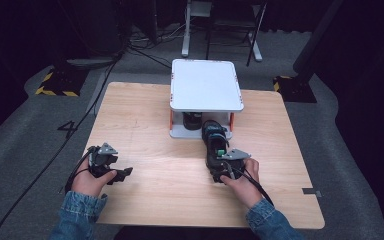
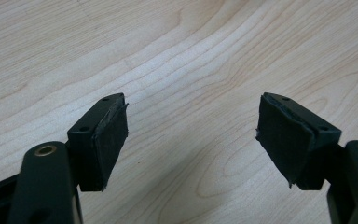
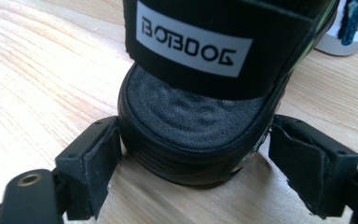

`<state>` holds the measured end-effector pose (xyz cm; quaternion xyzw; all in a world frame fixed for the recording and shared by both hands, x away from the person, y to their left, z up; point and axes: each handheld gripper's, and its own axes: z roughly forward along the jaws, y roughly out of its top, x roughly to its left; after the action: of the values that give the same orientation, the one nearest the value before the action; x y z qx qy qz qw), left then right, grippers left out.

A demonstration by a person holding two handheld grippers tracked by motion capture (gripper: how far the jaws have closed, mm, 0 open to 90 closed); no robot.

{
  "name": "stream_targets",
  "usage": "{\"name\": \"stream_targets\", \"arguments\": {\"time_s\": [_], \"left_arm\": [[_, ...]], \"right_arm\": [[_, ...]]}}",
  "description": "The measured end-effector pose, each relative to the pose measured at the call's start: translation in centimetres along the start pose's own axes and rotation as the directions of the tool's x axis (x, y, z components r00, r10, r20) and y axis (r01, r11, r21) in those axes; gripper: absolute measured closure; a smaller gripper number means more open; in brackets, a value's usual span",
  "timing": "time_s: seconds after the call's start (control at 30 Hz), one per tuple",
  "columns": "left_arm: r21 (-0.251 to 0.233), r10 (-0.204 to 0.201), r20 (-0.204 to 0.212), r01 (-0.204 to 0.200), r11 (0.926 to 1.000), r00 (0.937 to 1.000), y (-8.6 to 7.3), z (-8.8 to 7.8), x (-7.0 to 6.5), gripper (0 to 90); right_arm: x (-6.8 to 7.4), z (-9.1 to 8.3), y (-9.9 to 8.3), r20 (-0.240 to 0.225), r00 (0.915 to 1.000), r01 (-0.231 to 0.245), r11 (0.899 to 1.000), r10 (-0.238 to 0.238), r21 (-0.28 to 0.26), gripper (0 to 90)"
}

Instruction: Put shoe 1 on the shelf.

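1 black shoe (image 1: 214, 145) stands on the bench (image 1: 150, 125) just right of centre, its toe towards the white 2-tier rack (image 1: 206, 85) at 12 o'clock. Right claw (image 3: 193, 170) straddles its heel, jaws apart, pads not pressing. Left claw (image 2: 191, 140), at 9 o'clock, gapes wide, holding nothing

Black shoe (image 3: 200, 116), white shelf (image 1: 206, 85), pale woodgrain table (image 1: 145, 120)
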<state>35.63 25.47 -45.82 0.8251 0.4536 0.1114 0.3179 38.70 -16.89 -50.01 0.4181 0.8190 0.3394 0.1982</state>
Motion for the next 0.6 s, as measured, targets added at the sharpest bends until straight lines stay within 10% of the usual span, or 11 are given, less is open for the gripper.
{"name": "stream_targets", "arguments": {"time_s": [0.6], "left_arm": [[0.009, 0.001, 0.006, -0.001, 1.0, 1.0, -0.1, 0.2, 0.1, 25.3]], "right_arm": [[-3.0, 3.5, 4.5, 0.018, 0.9909, -0.13, 0.985, 0.133, -0.111, 18.2]]}}
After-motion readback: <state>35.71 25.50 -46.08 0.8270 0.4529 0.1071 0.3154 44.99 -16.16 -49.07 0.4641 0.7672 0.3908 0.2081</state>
